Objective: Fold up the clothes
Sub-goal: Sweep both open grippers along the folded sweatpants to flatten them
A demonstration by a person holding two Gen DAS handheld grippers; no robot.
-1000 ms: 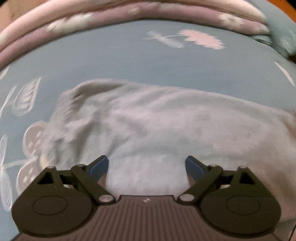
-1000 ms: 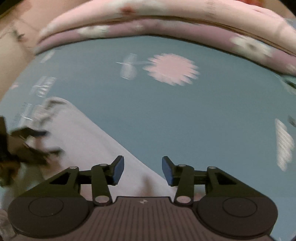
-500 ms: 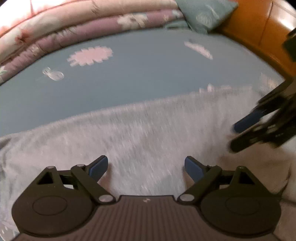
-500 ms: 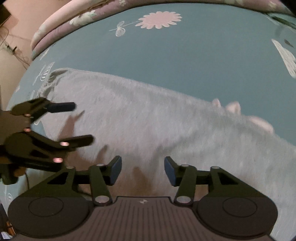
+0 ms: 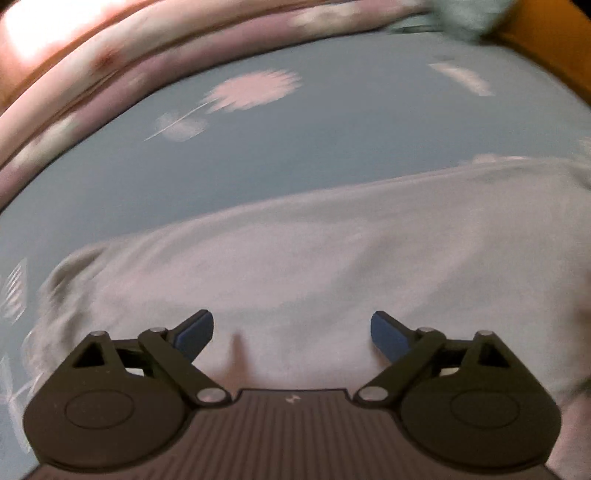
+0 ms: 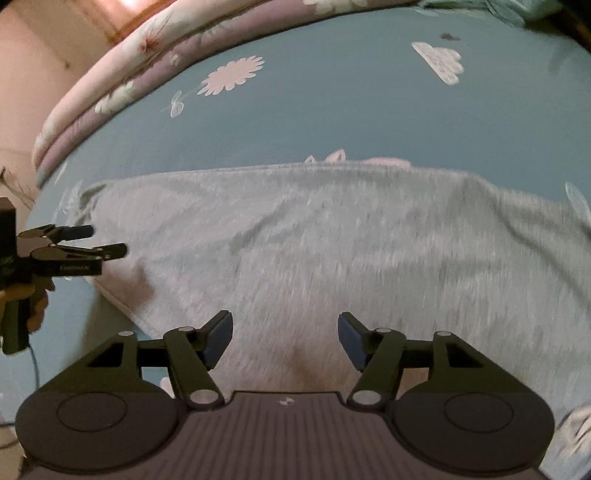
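Note:
A light grey fuzzy garment [image 6: 314, 243] lies spread flat across the blue bedsheet [image 6: 332, 110]; it also fills the lower half of the left wrist view [image 5: 314, 266]. My left gripper [image 5: 291, 332] hovers over the garment's near part, jaws wide open with nothing between them. In the right wrist view that left gripper [image 6: 107, 242] shows at the garment's left end, held by a hand. My right gripper [image 6: 284, 336] hangs above the garment's near edge; its jaws are opening and only cloth lies below the gap, none of it pinched.
Folded pink and mauve floral quilts [image 6: 122, 70] line the bed's far side. A teal pillow [image 5: 469, 18] and a wooden headboard [image 5: 554, 44] sit at the far right. A beige wall [image 6: 33, 74] stands left of the bed.
The right gripper's jaws have spread wider and it has swung over the middle of the garment. The left gripper has shifted sideways and now sits at the garment's left end, its jaws unchanged.

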